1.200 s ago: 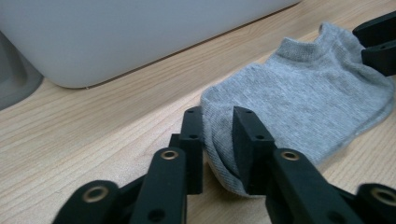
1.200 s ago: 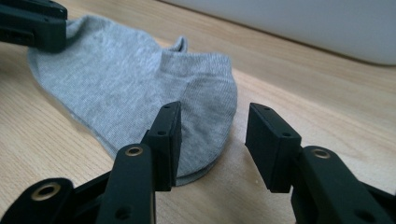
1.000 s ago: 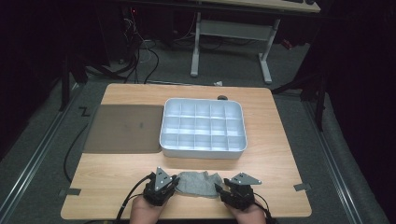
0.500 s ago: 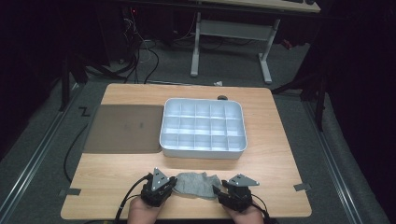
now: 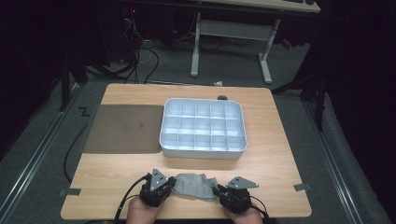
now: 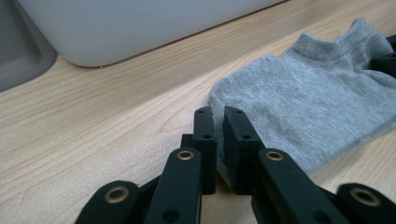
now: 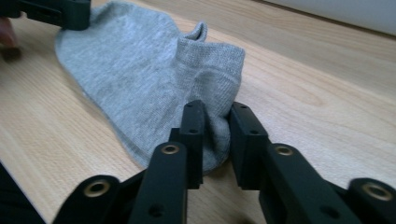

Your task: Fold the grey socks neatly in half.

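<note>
You have a grey knit sock (image 5: 192, 185) lying flat on the pale wood table (image 5: 280, 154), at its near edge between your hands. Your left gripper (image 5: 164, 185) pinches its edge, jaws almost together. Your right gripper (image 5: 223, 192) has just been closing; its jaws now squeeze a bunched fold of the other end. Beyond the sock stands a white plastic tray (image 5: 203, 151) with a grid of compartments, all bare. A dark flat mat (image 5: 122, 128) lies just left of it. Sock and tray lie where they were a second ago.
</note>
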